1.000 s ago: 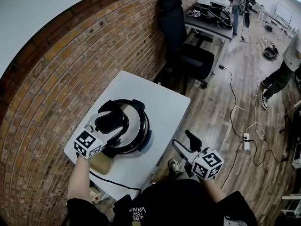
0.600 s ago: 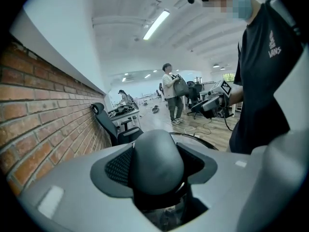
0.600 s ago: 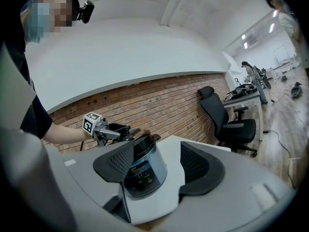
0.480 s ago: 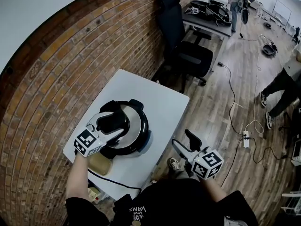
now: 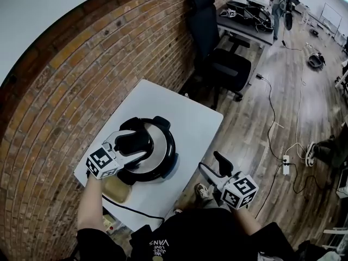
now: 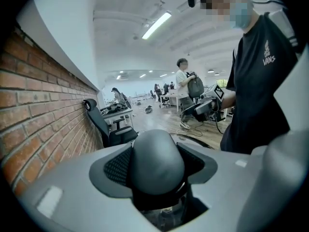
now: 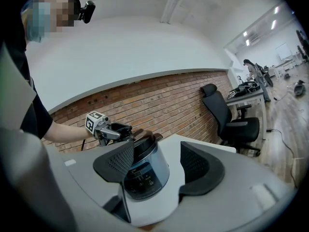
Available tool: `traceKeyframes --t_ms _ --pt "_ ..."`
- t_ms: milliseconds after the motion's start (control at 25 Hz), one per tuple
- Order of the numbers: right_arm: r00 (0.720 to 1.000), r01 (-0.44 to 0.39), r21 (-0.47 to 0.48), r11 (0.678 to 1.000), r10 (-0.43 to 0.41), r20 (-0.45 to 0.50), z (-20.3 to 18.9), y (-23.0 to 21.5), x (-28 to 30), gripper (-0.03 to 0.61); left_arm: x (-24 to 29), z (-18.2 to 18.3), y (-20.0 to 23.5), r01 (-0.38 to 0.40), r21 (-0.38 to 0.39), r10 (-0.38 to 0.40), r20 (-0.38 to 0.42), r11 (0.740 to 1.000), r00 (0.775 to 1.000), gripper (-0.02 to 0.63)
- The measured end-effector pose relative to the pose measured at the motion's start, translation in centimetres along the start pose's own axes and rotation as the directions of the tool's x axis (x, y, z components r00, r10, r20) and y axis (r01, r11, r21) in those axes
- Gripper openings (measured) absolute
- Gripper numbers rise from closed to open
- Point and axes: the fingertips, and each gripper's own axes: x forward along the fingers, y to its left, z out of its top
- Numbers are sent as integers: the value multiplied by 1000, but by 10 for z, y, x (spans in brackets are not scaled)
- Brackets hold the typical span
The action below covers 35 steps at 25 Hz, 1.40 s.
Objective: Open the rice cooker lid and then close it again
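Note:
A black and silver rice cooker [image 5: 157, 155] stands on a small white table [image 5: 190, 125], and in the right gripper view the rice cooker [image 7: 145, 170] has its lid down. My left gripper [image 5: 136, 144] reaches over the lid from the front left. Its jaws are closed on the wide black lid handle [image 6: 157, 161], which fills the gap and touches both pads [image 6: 116, 168]. My right gripper [image 5: 213, 166] hangs beyond the table's right front corner, open with nothing between its fingers. From there the left gripper [image 7: 113, 129] shows on top of the cooker.
A tan flat object [image 5: 117, 188] and a black cable [image 5: 130, 211] lie on the table's near left part. A brick wall [image 5: 65, 91] runs along the left. A black office chair [image 5: 220, 58] stands behind the table. Cables and a power strip [image 5: 285, 161] lie on the wooden floor.
The left gripper has tipped a little on the handle; the lid looks the same. The right gripper has kept still. A person at the right has walked mostly out of view.

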Motion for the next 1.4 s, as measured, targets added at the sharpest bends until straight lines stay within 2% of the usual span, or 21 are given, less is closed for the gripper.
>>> traceKeyframes --t_ms 440,720,1040,1400 --pt "995 -95 -2 995 95 -18 4 11 25 293 -1 -2 5 -106 -45 105 -21 993 994 281" --pt "984 -171 -9 985 171 -40 11 14 43 293 -2 -3 8 -184 -89 181 -41 979 983 281" --pt "961 -268 -23 963 266 -73 19 11 67 293 -3 -7 14 -315 -155 306 -81 936 949 282" --pt "919 -382 -27 924 376 -120 21 14 92 293 -4 -8 17 -448 -215 429 -132 868 894 282"
